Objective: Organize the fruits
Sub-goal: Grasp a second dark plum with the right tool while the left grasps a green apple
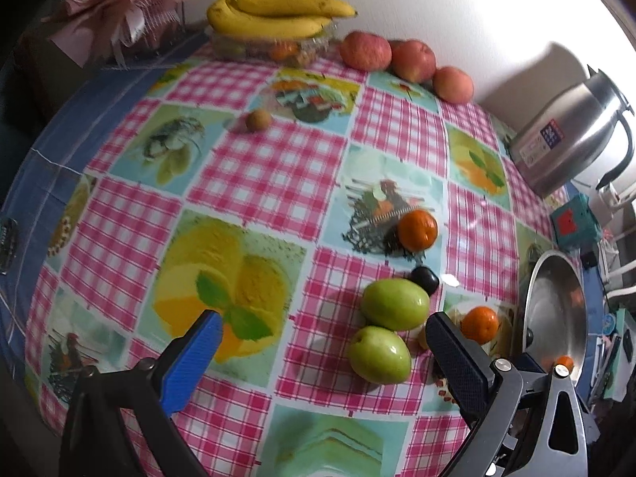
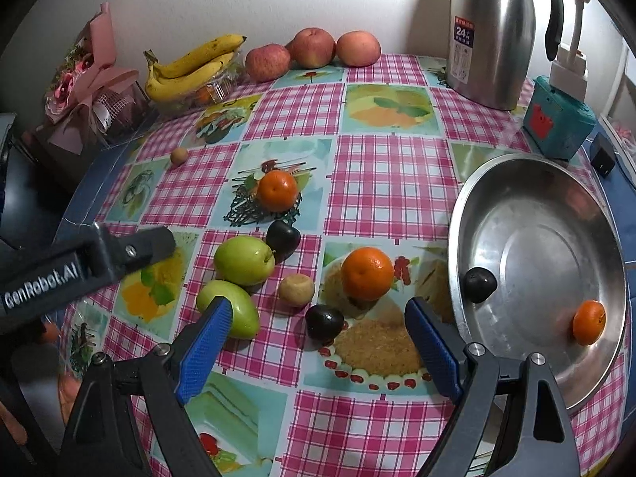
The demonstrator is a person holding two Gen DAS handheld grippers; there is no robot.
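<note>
tabletop (image 2: 389, 167) in checked cloth fills both views. steel bowl (image 2: 556, 238) at right of the right wrist frame holds one dark plum (image 2: 479, 284) and one small orange (image 2: 589, 322). steel jug (image 2: 493, 31) upper right, bananas (image 2: 190, 65) and three apples (image 2: 314, 47) along the top edge. centre: two green fruits (image 2: 243, 258), two oranges (image 2: 366, 273), two loose plums (image 2: 324, 322). right gripper (image 2: 318, 330) jaws wide open, empty, above a plum. left gripper (image 1: 324, 334) jaws wide open, empty, near the green fruits.
</note>
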